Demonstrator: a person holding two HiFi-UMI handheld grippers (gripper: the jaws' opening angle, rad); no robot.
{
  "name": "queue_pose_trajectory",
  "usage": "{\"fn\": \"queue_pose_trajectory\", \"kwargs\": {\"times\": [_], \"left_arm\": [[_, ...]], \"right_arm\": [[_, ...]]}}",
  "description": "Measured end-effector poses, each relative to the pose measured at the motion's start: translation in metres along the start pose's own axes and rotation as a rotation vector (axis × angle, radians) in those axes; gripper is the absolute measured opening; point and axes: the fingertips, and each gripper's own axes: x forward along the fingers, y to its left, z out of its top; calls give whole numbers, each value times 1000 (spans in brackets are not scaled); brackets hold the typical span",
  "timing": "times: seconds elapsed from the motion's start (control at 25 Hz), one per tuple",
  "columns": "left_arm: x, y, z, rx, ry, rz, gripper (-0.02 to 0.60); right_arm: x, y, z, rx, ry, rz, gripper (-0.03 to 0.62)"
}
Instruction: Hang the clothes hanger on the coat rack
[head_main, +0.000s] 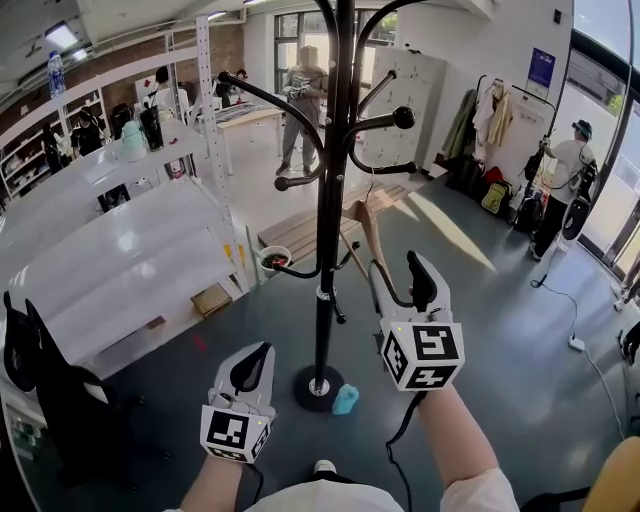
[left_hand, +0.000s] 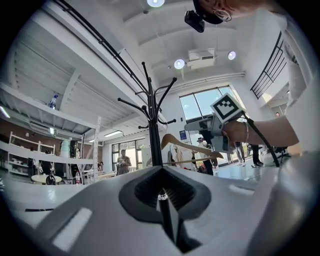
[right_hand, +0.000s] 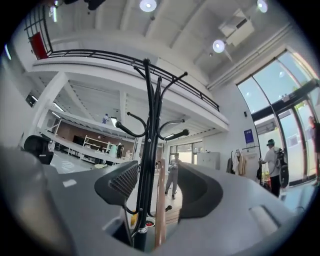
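Note:
The black coat rack (head_main: 328, 200) stands right in front of me, its curved hooks spreading at head height and its round base (head_main: 318, 386) on the grey floor. My right gripper (head_main: 398, 286) is shut on a wooden clothes hanger (head_main: 371, 232), held just right of the pole below the hooks. In the right gripper view the hanger (right_hand: 160, 200) runs edge-on between the jaws, beside the pole (right_hand: 146, 150). My left gripper (head_main: 252, 368) hangs low left of the pole, shut and empty. The left gripper view shows the hanger (left_hand: 192, 147) and the right gripper (left_hand: 216, 131).
White shelving (head_main: 120, 250) fills the left side, with a black chair (head_main: 40, 380) near me. A small blue object (head_main: 345, 400) lies by the rack's base. A wooden pallet (head_main: 300, 235) lies behind. People (head_main: 562, 185) and hung clothes (head_main: 490, 115) are farther back.

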Motion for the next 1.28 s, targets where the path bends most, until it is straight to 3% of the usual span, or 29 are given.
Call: {"fn": "queue_pose_trajectory", "kwargs": {"times": [0.16,0.28,0.92,1.28], "left_arm": [[-11,-2,16,6,-27,-4,0],[-23,-11,27,3,-38,-14,0],[-130,-54,12,-40,7,-81,0],[-188,-93,-2,-67,42,-115,0]], "right_arm": [[-42,8,6,5,-47,-21,192],[-80,8,-4,48,-61,-76,28],[-221,89,-90,33,131,-74,26],[-303,121,-102,69,212,-77,26]]}}
